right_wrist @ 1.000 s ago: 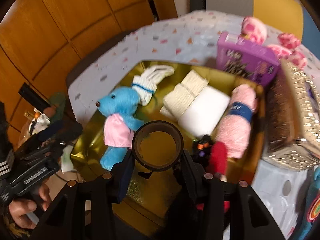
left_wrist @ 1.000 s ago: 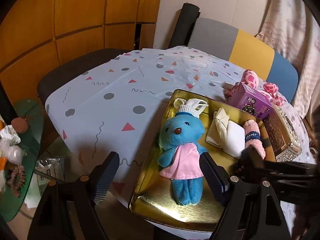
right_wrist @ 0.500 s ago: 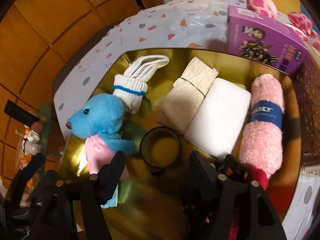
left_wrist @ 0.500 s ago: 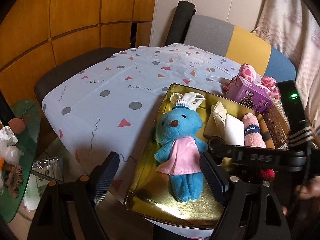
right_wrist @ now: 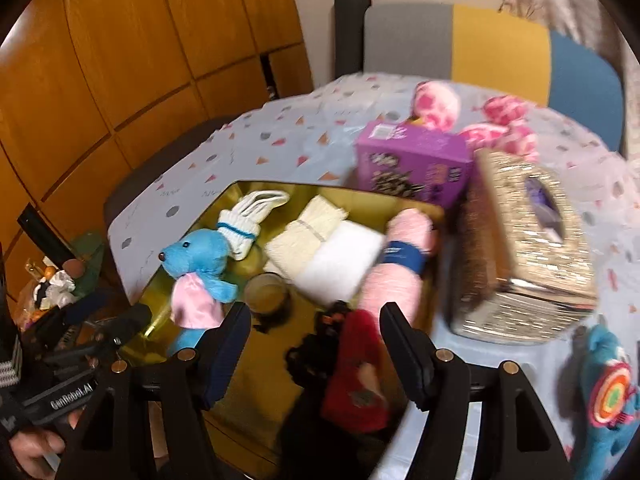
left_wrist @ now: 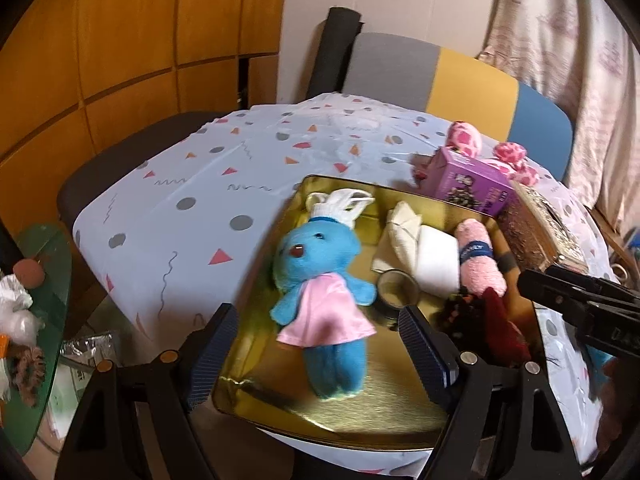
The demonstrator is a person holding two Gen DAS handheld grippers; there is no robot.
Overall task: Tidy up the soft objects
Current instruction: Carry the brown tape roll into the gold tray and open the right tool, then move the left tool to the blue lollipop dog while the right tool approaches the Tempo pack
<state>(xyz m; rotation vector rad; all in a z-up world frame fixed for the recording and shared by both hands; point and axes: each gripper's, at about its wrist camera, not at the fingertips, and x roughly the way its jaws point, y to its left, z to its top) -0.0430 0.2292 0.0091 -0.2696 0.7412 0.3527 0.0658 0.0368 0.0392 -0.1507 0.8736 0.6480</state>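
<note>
Patterned surface (left_wrist: 192, 216) carries gold tray (left_wrist: 256, 360) | both tools wide, empty: left tool (left_wrist: 316, 356), right tool (right_wrist: 316, 356) | we reach next beyond tray toward teal plush (right_wrist: 608, 400), gripping mid-body.

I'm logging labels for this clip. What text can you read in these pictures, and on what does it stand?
"GenRobot.AI": on the left gripper body, seen in the right wrist view.
"DAS": partly cut off, on the right gripper body, seen in the left wrist view.
Blue band on the pink roll: white lettering, too blurred.
Purple box: print too blurred.
</note>
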